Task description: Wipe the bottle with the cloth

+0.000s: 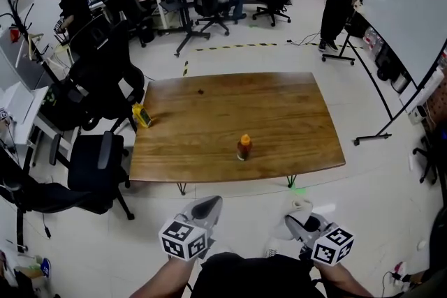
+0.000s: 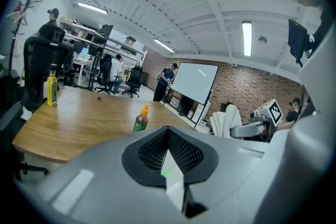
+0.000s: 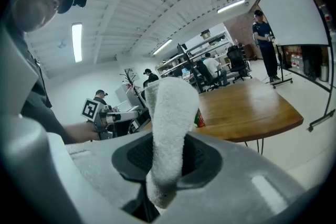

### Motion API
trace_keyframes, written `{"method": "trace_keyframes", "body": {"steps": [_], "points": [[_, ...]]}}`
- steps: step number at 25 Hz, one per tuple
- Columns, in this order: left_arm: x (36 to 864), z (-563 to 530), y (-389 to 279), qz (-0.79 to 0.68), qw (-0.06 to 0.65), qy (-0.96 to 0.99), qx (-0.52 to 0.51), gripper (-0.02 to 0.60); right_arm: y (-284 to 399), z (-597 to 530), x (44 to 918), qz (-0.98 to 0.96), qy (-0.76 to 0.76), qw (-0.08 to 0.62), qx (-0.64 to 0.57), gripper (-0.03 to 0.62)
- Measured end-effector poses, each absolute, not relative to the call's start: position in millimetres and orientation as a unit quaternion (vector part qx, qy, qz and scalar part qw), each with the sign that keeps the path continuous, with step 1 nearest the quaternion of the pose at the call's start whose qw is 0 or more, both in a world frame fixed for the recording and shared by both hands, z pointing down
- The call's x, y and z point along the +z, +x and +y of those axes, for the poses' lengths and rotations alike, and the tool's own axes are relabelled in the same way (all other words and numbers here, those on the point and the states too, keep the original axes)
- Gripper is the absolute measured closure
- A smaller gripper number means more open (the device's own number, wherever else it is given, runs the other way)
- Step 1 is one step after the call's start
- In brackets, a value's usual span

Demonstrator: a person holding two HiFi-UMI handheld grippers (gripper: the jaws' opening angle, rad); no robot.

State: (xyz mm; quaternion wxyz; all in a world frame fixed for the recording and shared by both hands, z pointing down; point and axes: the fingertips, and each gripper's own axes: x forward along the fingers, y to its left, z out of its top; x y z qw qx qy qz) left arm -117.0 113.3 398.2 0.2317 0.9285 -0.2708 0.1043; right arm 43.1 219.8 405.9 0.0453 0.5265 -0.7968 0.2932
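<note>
I see the bottle (image 1: 244, 147) standing upright on the table (image 1: 293, 108), near the table's front edge and about in the middle of its width. It has a red body and an orange cap. Both claws are off the table, on my side of its front edge. My left claw (image 2: 169, 150) is clenched with nothing in it, and its two jaws meet in one line. My right claw (image 3: 166, 164) is grasping the cloth (image 3: 170, 113), a white folded towel that stands up out of the jaws. Neither claw touches the bottle, and both are well apart from it. A yellow bottle (image 1: 142, 115) stands at the table's left edge. A small dark object (image 1: 201, 91) lies toward the table's far side. A whiteboard (image 1: 408, 17) stands to the right of the table.
</note>
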Motion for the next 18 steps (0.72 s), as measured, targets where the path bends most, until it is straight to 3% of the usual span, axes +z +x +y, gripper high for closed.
{"method": "trace_keyframes", "body": {"steps": [18], "points": [[392,122,-96,-0.305,0.233,0.92,0.084,0.565,66,206,404,-0.823,0.488,0.061,0.285,0.52]]}}
